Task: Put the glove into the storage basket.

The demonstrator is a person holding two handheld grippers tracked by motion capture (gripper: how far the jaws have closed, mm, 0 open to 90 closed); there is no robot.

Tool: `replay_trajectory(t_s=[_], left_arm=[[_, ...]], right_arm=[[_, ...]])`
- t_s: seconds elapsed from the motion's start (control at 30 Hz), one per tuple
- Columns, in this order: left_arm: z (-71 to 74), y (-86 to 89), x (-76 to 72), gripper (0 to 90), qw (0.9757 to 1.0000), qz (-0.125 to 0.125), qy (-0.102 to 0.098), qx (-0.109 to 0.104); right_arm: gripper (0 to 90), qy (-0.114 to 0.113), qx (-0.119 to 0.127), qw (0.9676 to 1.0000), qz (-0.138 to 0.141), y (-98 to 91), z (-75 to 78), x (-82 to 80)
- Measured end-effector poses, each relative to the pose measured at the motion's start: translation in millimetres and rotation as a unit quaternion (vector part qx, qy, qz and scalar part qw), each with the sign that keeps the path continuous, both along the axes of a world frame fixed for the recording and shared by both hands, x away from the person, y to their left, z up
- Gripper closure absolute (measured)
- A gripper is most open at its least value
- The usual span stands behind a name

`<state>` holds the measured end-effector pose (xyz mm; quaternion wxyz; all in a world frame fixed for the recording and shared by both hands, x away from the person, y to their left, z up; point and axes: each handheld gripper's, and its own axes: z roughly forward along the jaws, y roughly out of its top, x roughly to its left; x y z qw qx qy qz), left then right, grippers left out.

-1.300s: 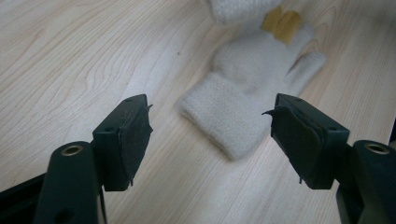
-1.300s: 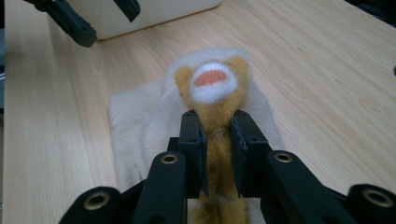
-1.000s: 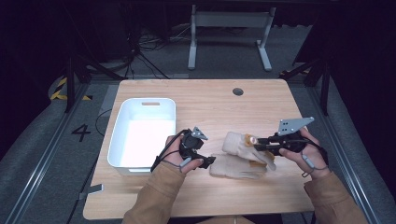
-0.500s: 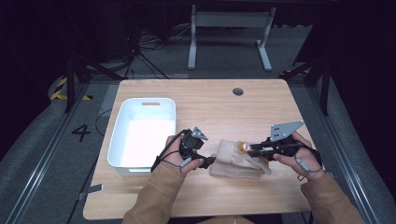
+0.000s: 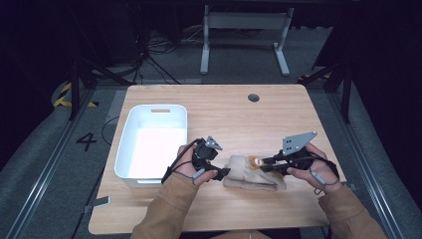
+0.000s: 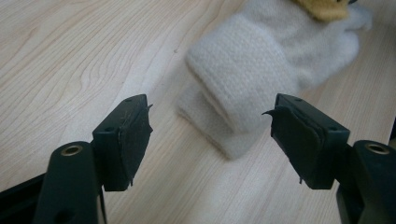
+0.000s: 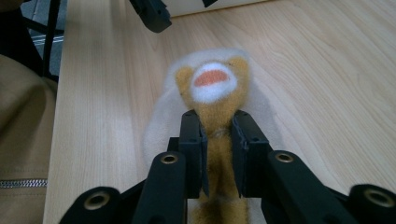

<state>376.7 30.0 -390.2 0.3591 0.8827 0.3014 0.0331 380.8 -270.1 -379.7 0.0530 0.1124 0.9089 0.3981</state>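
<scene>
A cream knitted mitten (image 5: pixel 251 178) lies on the wooden table (image 5: pixel 224 114) between my two grippers. A yellow plush piece with a white and orange patch (image 7: pixel 212 86) rests on top of it. My right gripper (image 7: pixel 217 126) is shut on the neck of that plush piece, coming in from the right (image 5: pixel 260 164). My left gripper (image 6: pixel 210 121) stands open, its jaws either side of the mitten's folded cuff (image 6: pixel 243 74) without touching it. In the high view the left gripper (image 5: pixel 225 172) sits at the mitten's left end.
A white plastic bin (image 5: pixel 130 144) stands on the left of the table, close behind my left hand. A round cable hole (image 5: pixel 253 97) lies near the far edge. The table's far half is bare wood.
My right gripper has shifted a little left and lower with the plush piece, and the mitten now lies more bunched together. The left gripper has stayed put.
</scene>
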Motion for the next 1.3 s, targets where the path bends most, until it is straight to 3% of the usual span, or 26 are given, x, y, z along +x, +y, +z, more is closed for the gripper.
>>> replay_trajectory(t_s=[0.43, 1.07, 1.2, 1.3], left_arm=[[-1.0, -1.7, -0.3, 29.1, 1.0000, -0.001, 0.000, 0.003], [-4.2, -5.7, -0.4, 29.1, 0.9999, -0.008, 0.005, 0.009], [-5.5, -7.6, -0.8, 29.2, 0.9999, -0.009, 0.003, 0.011], [-5.6, -8.3, -0.9, 29.2, 0.9999, -0.011, 0.004, 0.011]], right_arm=[[76.2, 0.014, -0.020, 0.9993, 0.029, 6.4, -9.6, 1.1], [74.8, 0.014, -0.074, 0.9970, 0.019, 13.0, -32.3, 9.2], [70.8, 0.018, -0.082, 0.9964, 0.017, 14.0, -35.3, 9.6], [62.2, 0.018, -0.078, 0.9968, 0.009, 13.9, -35.6, 9.3]])
